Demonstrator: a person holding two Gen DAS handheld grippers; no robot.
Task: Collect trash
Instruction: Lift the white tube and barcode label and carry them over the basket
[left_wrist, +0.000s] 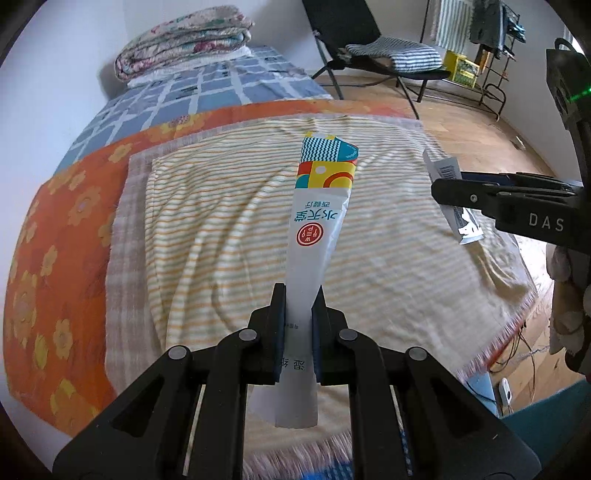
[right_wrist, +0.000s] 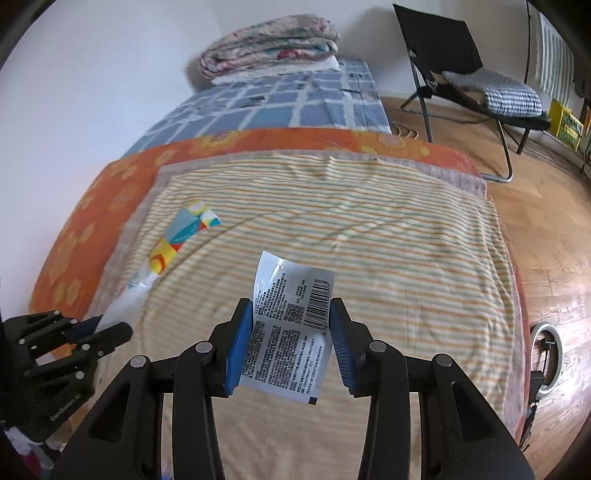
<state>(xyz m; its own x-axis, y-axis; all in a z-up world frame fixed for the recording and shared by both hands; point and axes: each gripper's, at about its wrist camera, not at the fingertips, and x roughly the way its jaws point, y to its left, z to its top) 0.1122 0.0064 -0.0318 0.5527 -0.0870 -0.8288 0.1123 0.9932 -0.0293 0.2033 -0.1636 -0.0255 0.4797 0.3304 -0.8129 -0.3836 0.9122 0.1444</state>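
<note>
A bed (left_wrist: 92, 206) fills most of both views. It is covered by an orange flowered spread (left_wrist: 48, 258), over which a striped towel blanket (left_wrist: 229, 221) with thin orange and green lines is laid, lightly wrinkled and fringed at its near edge. A blue checked sheet (left_wrist: 207, 88) is seen at the far end, with a folded floral quilt (left_wrist: 184, 44) stacked on it against the white wall. A black folding chair (left_wrist: 369, 55) carrying a striped cushion (left_wrist: 399, 53) stands on the wooden floor (left_wrist: 480, 129) beyond the bed; cables are noted on the floor at the bed's near corner. Nothing is seen between either claw and the bed surface.

The left claw (left_wrist: 298, 314) is clenched on a long paper wrapper (left_wrist: 317, 229), which is pinched near its lower end and stands up over the blanket. The wrapper is white with red and blue print, its far end coloured in yellow, teal and orange blocks.

The right claw (right_wrist: 291, 325) is closed against the two side edges of a small glossy packet (right_wrist: 288, 328), held clear above the blanket. The packet is flat, silvery white, slightly curled at the top, and printed with dense black text, a square code and a barcode. The two claws are held well apart, side by side.
</note>
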